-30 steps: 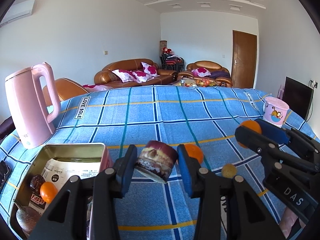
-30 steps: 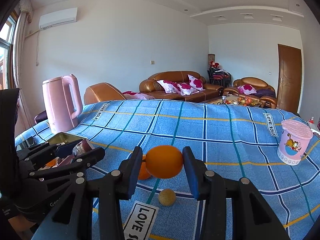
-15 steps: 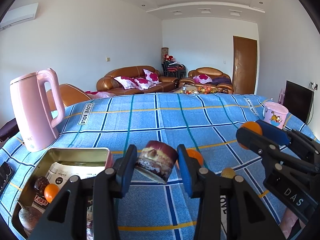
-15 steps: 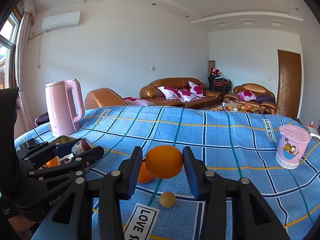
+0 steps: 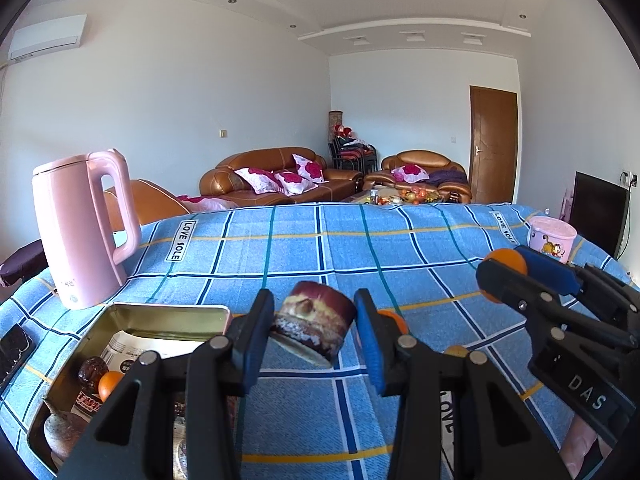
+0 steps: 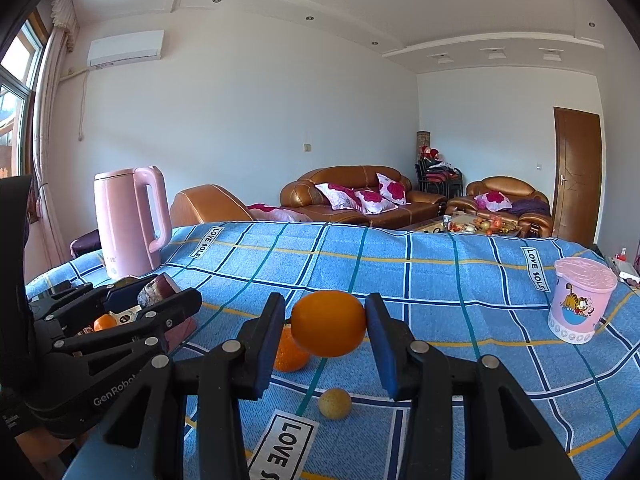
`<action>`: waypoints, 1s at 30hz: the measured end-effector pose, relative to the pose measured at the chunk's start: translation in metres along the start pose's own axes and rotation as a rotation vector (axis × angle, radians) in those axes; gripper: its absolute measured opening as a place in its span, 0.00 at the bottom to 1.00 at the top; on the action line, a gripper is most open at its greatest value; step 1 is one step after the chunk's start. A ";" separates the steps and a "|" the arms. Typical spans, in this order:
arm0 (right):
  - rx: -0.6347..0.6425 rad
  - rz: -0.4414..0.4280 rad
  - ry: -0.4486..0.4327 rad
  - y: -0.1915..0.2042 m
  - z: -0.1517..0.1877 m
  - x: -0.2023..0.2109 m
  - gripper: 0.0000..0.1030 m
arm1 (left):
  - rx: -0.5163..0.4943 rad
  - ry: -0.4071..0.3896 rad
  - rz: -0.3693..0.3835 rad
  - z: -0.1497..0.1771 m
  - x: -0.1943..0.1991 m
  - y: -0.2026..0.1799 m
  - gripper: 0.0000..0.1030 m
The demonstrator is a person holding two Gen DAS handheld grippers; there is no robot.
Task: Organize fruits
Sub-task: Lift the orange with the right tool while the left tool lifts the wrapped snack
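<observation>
My left gripper point(image 5: 314, 324) is shut on a dark red printed tin point(image 5: 314, 326), held tilted above the blue checked cloth, right of an open metal box point(image 5: 160, 314) that holds a small orange point(image 5: 109, 384) and packets. My right gripper point(image 6: 326, 330) is shut on an orange point(image 6: 328, 329), held above the cloth; it also shows in the left wrist view point(image 5: 505, 261). A second orange point(image 6: 289, 354) and a small yellow-brown fruit point(image 6: 335, 403) lie on the cloth below it.
A pink kettle point(image 5: 82, 228) stands at the left behind the metal box. A pink lidded cup point(image 6: 580, 300) stands at the right. A dark phone point(image 5: 12, 350) lies at the left edge. Sofas stand beyond the table's far edge.
Both grippers have tilted up or risen a little, so the table sits lower in both views. Each keeps its hold.
</observation>
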State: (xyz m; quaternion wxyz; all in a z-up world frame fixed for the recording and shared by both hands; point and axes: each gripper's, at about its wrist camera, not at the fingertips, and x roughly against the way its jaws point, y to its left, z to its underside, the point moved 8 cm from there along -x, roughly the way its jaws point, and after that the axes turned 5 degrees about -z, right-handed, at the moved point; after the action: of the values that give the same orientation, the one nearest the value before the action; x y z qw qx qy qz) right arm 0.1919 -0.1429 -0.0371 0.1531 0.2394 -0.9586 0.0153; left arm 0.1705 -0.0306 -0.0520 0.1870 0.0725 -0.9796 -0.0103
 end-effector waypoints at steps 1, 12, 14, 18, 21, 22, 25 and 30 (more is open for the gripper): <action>0.001 0.000 -0.004 0.000 -0.001 0.001 0.43 | 0.000 -0.005 -0.001 0.000 0.001 0.000 0.42; -0.001 -0.006 -0.043 0.000 -0.004 0.009 0.42 | 0.005 -0.049 -0.014 -0.005 0.009 0.003 0.42; 0.002 -0.005 -0.048 0.000 -0.004 0.010 0.42 | 0.006 -0.056 -0.014 -0.005 0.011 0.003 0.42; 0.003 -0.007 -0.059 0.001 -0.004 0.013 0.43 | 0.005 -0.059 -0.017 -0.005 0.012 0.004 0.42; 0.014 -0.007 -0.061 0.004 -0.003 0.014 0.43 | 0.002 -0.062 -0.016 -0.005 0.012 0.003 0.42; 0.017 -0.006 -0.061 0.005 -0.003 0.014 0.43 | 0.000 -0.064 -0.016 -0.005 0.013 0.002 0.42; 0.017 -0.002 -0.062 0.005 -0.003 0.015 0.43 | -0.003 -0.065 -0.015 -0.005 0.014 0.002 0.42; 0.011 -0.002 -0.058 0.005 -0.002 0.016 0.43 | -0.005 -0.063 -0.014 -0.004 0.015 0.002 0.42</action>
State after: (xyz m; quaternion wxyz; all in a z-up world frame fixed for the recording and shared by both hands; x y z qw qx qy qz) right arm 0.1763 -0.1458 -0.0305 0.1242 0.2415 -0.9623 0.0136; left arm 0.1575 -0.0304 -0.0425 0.1560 0.0782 -0.9845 -0.0164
